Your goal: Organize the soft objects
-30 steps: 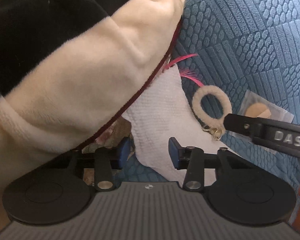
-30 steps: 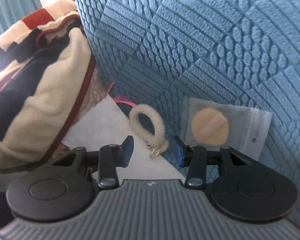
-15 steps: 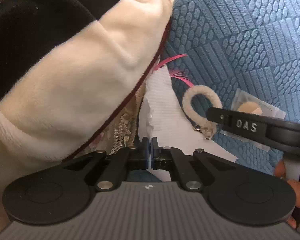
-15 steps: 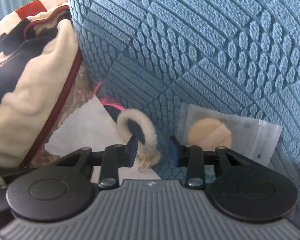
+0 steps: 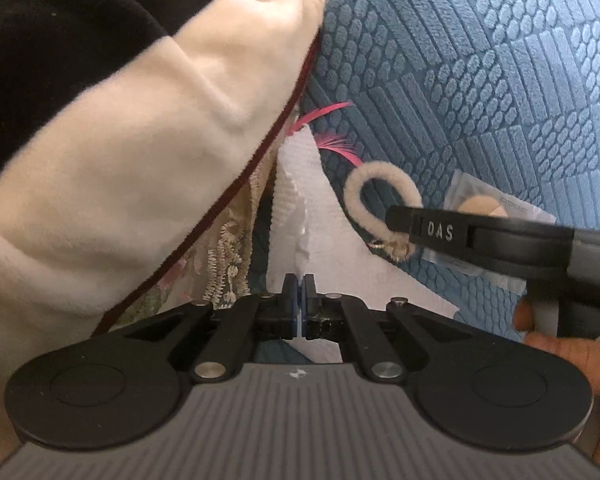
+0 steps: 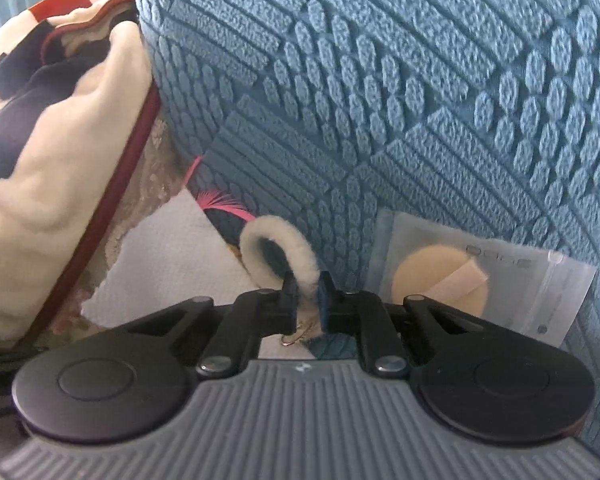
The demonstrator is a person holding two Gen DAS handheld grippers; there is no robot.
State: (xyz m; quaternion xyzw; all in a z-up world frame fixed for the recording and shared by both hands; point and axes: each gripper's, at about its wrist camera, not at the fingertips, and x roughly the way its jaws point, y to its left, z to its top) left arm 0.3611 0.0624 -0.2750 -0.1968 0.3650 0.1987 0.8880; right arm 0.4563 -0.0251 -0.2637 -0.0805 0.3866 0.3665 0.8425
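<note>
Both jaws newly closed, textured blue upholstery

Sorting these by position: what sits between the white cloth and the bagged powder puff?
The fluffy cream ring, pinched by the right gripper, sits between the white cloth and bagged puff; the right wrist view shows it best.

The letters "DAS" stood in light capitals on the black side of the right gripper, seen in the left wrist view. A short line of grey print ran along the top edge of the clear plastic pouch holding a round beige pad; its characters were too small and blurred to be read.
</note>
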